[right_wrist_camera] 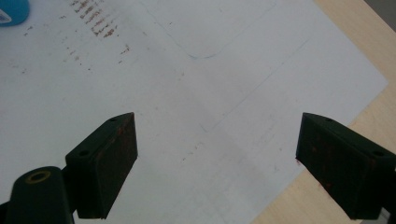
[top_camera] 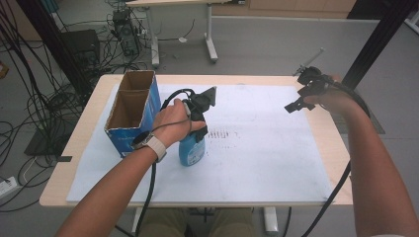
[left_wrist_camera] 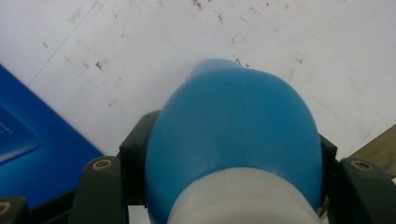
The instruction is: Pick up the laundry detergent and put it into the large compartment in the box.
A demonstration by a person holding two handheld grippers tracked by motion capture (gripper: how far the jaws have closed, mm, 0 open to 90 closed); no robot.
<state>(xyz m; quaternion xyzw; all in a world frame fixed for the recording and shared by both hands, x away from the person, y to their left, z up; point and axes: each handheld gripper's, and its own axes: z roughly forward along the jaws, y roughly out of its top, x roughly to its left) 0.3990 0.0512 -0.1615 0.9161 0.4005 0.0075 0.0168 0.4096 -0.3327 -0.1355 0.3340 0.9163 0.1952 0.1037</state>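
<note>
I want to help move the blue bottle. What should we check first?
1. Left gripper shut on the blue bottle: ok.
2. Bottle standing upright on the white mat: ok.
3. Right gripper open, nothing between its jaws: ok.
4. Cardboard box open at the top, beside the bottle: ok.
5. Room inside the box: cannot tell.
6. Bottle cap on tight: cannot tell.

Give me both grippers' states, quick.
Left gripper: shut on the blue plastic bottle.
Right gripper: open, empty, above the white mat.
</note>
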